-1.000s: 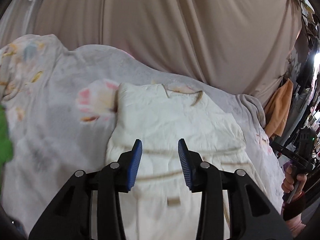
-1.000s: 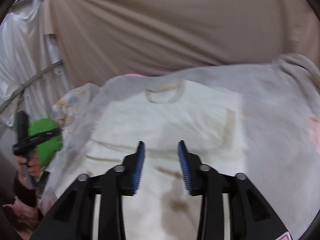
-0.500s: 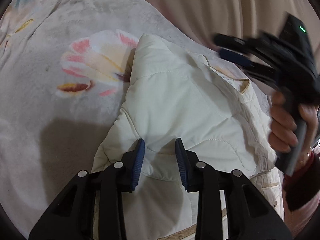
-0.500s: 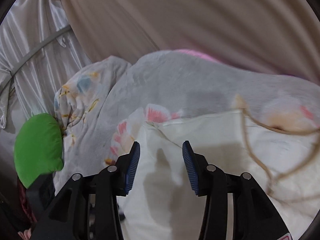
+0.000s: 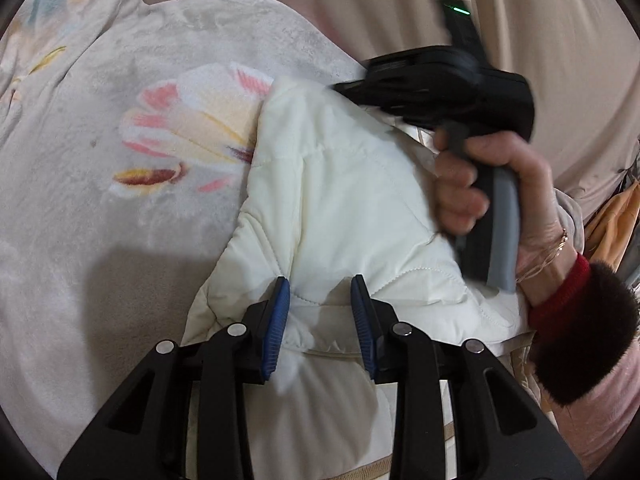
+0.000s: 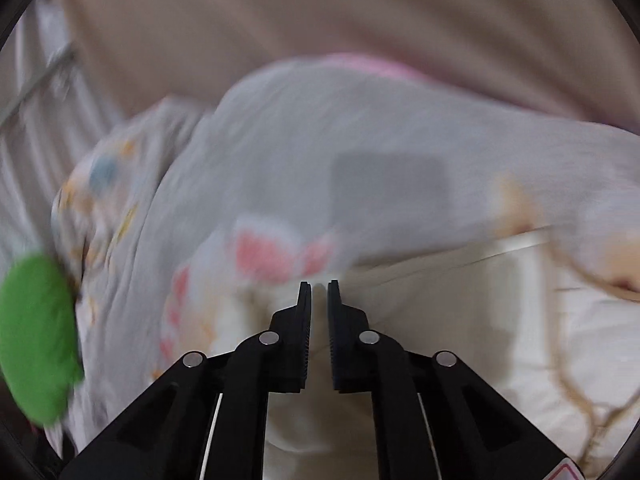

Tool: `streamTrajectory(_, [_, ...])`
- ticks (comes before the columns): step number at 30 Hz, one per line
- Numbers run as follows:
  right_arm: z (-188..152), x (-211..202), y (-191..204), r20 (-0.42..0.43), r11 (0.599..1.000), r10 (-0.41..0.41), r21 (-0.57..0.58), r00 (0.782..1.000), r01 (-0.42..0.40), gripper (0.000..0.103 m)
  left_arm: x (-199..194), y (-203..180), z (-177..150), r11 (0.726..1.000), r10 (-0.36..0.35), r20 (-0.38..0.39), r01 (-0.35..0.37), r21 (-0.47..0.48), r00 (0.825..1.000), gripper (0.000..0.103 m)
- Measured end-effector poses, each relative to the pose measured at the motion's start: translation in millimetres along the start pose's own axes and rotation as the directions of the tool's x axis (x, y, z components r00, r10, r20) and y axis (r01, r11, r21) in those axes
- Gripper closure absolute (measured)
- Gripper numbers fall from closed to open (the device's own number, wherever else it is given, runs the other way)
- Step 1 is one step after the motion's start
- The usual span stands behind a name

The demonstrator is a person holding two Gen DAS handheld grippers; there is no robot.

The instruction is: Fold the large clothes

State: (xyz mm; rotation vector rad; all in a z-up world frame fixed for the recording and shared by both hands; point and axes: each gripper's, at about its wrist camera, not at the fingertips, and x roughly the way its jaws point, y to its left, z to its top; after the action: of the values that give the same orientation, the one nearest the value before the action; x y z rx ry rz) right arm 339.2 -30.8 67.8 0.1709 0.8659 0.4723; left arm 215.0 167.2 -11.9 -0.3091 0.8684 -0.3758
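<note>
The cream quilted jacket [image 5: 340, 184] lies on the flowered blanket [image 5: 120, 208]; it looks soft, puffy and light, apt to spring back, so seams and corners offer the best hold. The left gripper [image 5: 320, 304] pinches a fold at its 6 o'clock edge. The right gripper [image 6: 319, 300], at 12 o'clock, has just been closing, cloth between its jaws.

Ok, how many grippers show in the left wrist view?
2. Left gripper at bottom, fingers just closed on a jacket fold; right gripper upper right, in a hand, fingers just closing on the jacket's far corner. None seem hidden.
</note>
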Motion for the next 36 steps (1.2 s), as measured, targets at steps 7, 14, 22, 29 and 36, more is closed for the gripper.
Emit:
streamTrajectory(7, [10.7, -48.2, -35.6, 0.033, 1.000, -0.021, -0.007, 0.999, 0.021, 0.101, -54.6, -24.5, 66.4, 0.993, -0.113, 0.119, 0.115, -0.014, 0.986, 0.072])
streamTrajectory(14, [1.2, 5.3, -38.1, -0.125, 0.997, -0.043, -0.067, 0.991, 0.035, 0.103, 41.4, -36.4, 143.0, 0.998, 0.052, 0.067, -0.050, -0.036, 0.996, 0.072])
streamTrajectory(22, [-2.6, -35.3, -107.8, -0.026, 0.979, -0.192, 0.069, 0.981, 0.193, 0.103, 105.0, -3.1, 131.5, 0.988, 0.146, -0.025, -0.147, -0.046, 0.989, 0.075])
streamTrajectory(29, [-31.8, -194.5, -172.0, 0.186, 0.939, -0.315, 0.205, 0.931, 0.277, 0.102, 54.7, -39.9, 142.8, 0.991, 0.134, 0.096, -0.136, 0.011, 0.986, 0.077])
streamTrajectory(36, [-72.4, -241.0, -236.1, 0.097, 0.886, -0.396, 0.302, 0.913, 0.352, 0.091, 81.5, -180.0, 140.8, 0.964, -0.109, -0.032, 0.113, 0.241, 0.994, 0.041])
